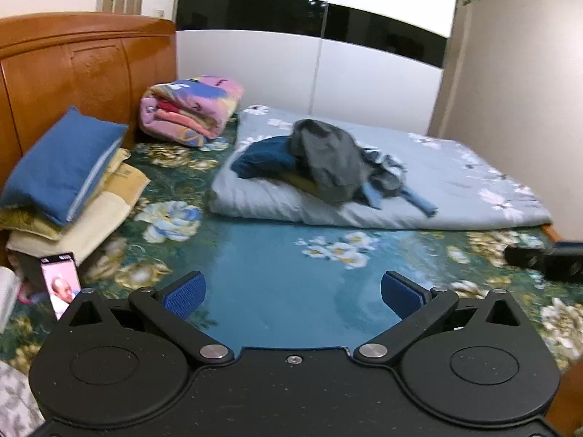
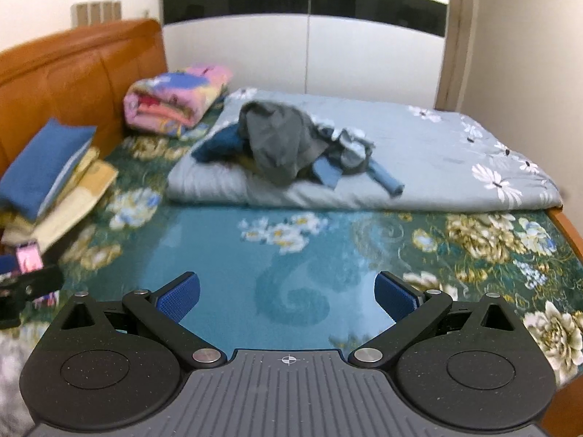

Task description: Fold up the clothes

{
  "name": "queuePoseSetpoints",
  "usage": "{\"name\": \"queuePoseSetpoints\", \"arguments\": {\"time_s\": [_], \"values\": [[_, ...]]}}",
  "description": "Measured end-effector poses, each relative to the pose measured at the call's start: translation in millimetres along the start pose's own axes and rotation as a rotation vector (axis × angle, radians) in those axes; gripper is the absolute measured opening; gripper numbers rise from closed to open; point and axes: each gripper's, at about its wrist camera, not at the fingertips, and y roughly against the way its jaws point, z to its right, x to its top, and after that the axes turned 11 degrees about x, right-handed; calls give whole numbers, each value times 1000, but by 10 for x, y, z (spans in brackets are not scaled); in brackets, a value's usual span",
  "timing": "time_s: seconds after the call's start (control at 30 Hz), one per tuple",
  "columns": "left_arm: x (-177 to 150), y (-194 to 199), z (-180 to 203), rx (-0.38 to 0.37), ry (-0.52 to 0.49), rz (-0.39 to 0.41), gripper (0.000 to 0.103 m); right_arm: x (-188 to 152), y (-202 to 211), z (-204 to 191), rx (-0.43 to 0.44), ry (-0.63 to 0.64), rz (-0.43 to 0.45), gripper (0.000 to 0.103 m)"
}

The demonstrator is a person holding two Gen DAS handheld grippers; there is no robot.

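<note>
A heap of unfolded clothes (image 1: pixel 328 162) lies on a folded light-blue quilt (image 1: pixel 455 196) at the far side of the bed: a grey garment on top, a dark blue one at its left, light-blue pieces at its right. The heap also shows in the right wrist view (image 2: pixel 284 145), on the quilt (image 2: pixel 437 167). My left gripper (image 1: pixel 293 293) is open and empty, above the teal floral bedsheet (image 1: pixel 277 255), well short of the heap. My right gripper (image 2: pixel 288 295) is open and empty over the sheet (image 2: pixel 226 255).
A rolled pink blanket (image 1: pixel 191 109) lies by the orange headboard (image 1: pixel 83 69). A blue pillow (image 1: pixel 65 165) sits on yellow pillows at the left. A phone (image 1: pixel 61 284) stands near my left gripper. White wardrobe doors (image 1: pixel 328 54) stand behind the bed. The other gripper's black body (image 1: pixel 546 258) shows at the right.
</note>
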Motion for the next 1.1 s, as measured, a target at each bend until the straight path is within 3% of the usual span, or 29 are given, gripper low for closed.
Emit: {"name": "queuePoseSetpoints", "arguments": {"time_s": [0.07,0.27,0.43,0.63,0.73,0.87,1.1], "values": [[112,-131,15,-14,4,-12,102,73,-82,83,36,-6,47,103],[468,-496,140,-47,63,115,102,474,-647,427,74,10,55,103],[927,-1004,417,34,83,57,102,968,-1379,793,84,54,47,103],[1245,-1676,723,110,154,-12,102,1450,-2371,1296,107,106,34,102],[1330,-1910,808,135,173,-32,102,1762,-3063,1598,77,164,14,93],[1387,-2134,915,180,151,-51,102,2046,-4014,1942,35,218,-7,72],[1342,-2436,889,241,129,-138,102,2331,-5277,2366,-49,142,-50,46]]}}
